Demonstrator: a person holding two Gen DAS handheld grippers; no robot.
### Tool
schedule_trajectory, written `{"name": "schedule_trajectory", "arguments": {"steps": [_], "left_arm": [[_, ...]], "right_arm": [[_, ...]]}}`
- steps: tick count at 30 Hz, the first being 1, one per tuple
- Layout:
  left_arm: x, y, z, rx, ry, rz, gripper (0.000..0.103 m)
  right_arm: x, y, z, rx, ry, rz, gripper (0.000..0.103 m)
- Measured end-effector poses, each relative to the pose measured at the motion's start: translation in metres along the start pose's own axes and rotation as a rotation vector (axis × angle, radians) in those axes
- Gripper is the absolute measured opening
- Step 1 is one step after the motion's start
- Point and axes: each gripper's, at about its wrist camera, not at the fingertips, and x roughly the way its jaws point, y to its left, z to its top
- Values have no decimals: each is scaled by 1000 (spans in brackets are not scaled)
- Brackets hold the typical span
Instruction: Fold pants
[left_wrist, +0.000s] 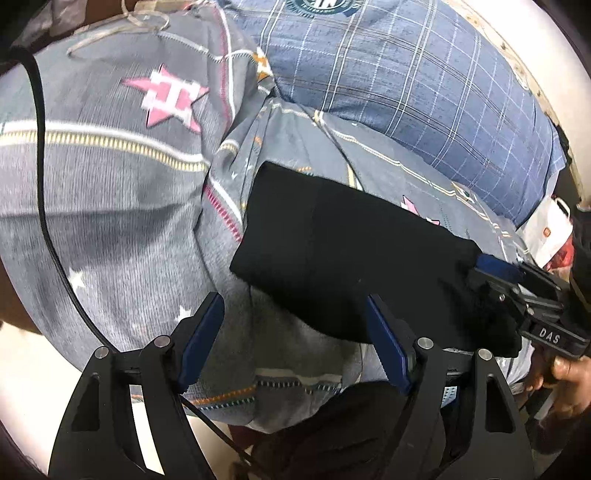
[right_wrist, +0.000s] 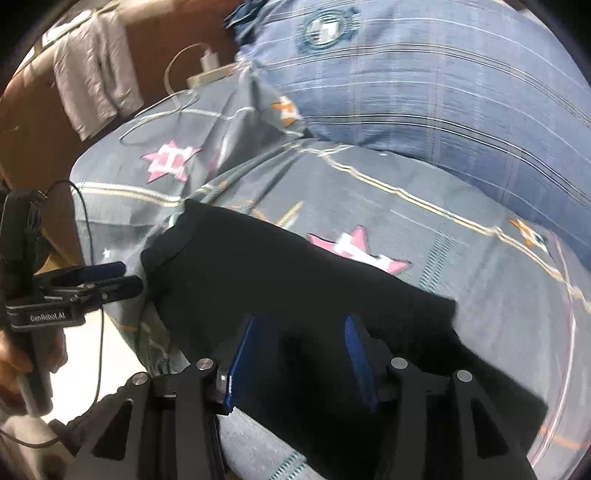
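While spread, left hand-held gripper (left_wrist: 295, 339) beside pants (left_wrist: 343, 254).

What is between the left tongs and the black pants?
Only gray star-patterned bedsheet. In the left wrist view, the open left tongs hover just short of the folded black pants, and nothing else lies in that gap.

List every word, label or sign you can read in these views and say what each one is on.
"DAS" - white letters on the black body of the right tongs, seen from the left wrist view.
"GenRobot.AI" - white letters on the black body of the left tongs, seen from the right wrist view.
Round emblem on the blue plaid pillow: lettering too blurred to read.
Orange mark on the white bag: too small to read.
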Motion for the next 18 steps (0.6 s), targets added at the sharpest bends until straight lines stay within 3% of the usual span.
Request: {"name": "schedule_trajectory", "arguments": {"steps": [10,18], "left_arm": [[17,18,-5,-113,48,-64,78],[32,9,-2,-108,60,-140,78]], "right_arm": [[34,28,38,-109,42,33,51],[67,52,72,-214,42,100,54]]}}
